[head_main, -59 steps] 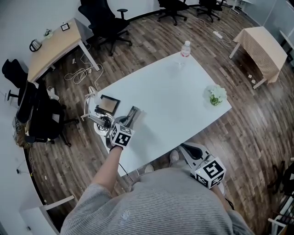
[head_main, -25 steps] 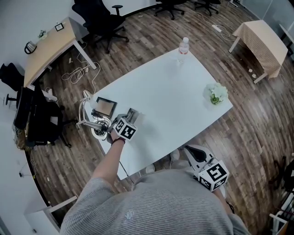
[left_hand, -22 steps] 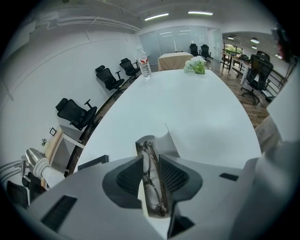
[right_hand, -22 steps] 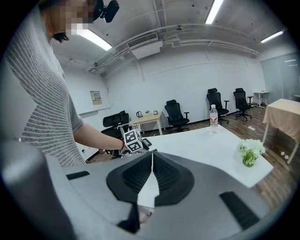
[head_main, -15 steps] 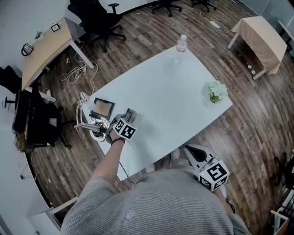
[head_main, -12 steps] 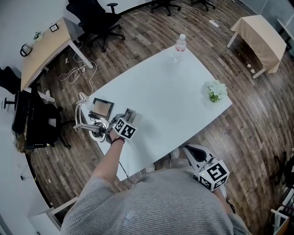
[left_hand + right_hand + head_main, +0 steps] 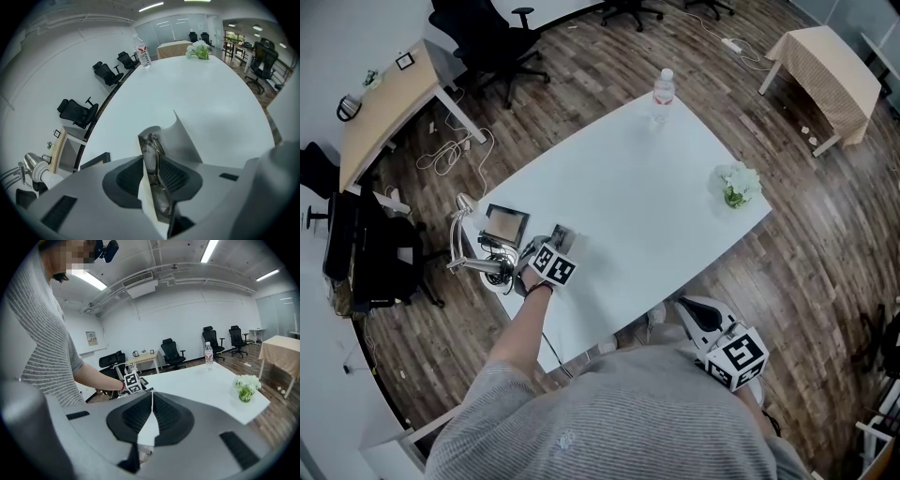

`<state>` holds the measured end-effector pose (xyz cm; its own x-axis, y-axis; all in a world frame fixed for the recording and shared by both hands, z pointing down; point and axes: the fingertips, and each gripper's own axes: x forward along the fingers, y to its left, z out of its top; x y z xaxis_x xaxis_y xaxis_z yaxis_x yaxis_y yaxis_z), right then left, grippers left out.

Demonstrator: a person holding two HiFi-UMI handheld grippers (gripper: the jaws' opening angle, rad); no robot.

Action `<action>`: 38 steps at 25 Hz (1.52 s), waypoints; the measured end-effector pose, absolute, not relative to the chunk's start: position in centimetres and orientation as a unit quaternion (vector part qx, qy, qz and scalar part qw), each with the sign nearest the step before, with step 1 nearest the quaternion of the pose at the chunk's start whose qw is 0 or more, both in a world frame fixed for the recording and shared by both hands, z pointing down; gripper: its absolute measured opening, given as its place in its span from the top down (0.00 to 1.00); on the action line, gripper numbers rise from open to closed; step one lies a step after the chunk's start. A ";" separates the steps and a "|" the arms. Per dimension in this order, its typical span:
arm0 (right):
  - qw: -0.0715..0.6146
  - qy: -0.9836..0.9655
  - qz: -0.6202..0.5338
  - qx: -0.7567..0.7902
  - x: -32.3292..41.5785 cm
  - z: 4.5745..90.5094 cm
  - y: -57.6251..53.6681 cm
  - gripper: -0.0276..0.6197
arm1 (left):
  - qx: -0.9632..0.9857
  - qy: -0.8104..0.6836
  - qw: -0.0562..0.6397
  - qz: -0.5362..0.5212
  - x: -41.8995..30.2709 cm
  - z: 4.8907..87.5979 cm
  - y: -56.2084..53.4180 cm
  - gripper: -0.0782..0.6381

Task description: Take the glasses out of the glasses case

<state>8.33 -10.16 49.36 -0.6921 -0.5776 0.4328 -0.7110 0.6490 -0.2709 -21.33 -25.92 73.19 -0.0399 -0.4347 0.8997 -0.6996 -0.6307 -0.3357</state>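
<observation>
Down by the counter's (image 7: 637,187) left corner, close to the edge nearest the person, the left claw (image 7: 153,166) is closed on the folded glasses (image 7: 149,149). They sit edge-on between the two dark pads. Their long axis runs along the jaws and points away over the white top toward the far corner, where a water bottle (image 7: 143,46) stands. The grey glasses case (image 7: 180,138) lies on the counter just beyond the jaw tips, its flap raised to a point. The far end of the glasses reaches its mouth, but I cannot tell whether that end is still inside the case or only touching it. A bunch of white flowers (image 7: 734,184) stands near the counter's right corner, well apart from the case. The right claw (image 7: 151,416) is off the counter, beside the person's body, with its jaws pressed together and nothing between them.
</observation>
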 end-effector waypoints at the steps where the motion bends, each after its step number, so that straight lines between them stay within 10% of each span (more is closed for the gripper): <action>1: 0.156 -0.895 0.214 0.360 8.3 49.3 -10.2 0.93 | 0.684 -0.415 0.110 0.590 -21.3 73.2 -26.0 0.74; 38: 0.145 -0.906 0.192 0.349 6.2 47.8 -9.8 0.93 | 0.758 -0.506 0.138 0.387 -20.1 64.8 -25.8 0.85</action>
<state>6.21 -9.82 47.78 -0.7150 -0.5757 0.3966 -0.6872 0.6830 -0.2476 -20.13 -25.80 64.81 0.1885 -0.6603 0.7270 -0.8739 -0.4505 -0.1826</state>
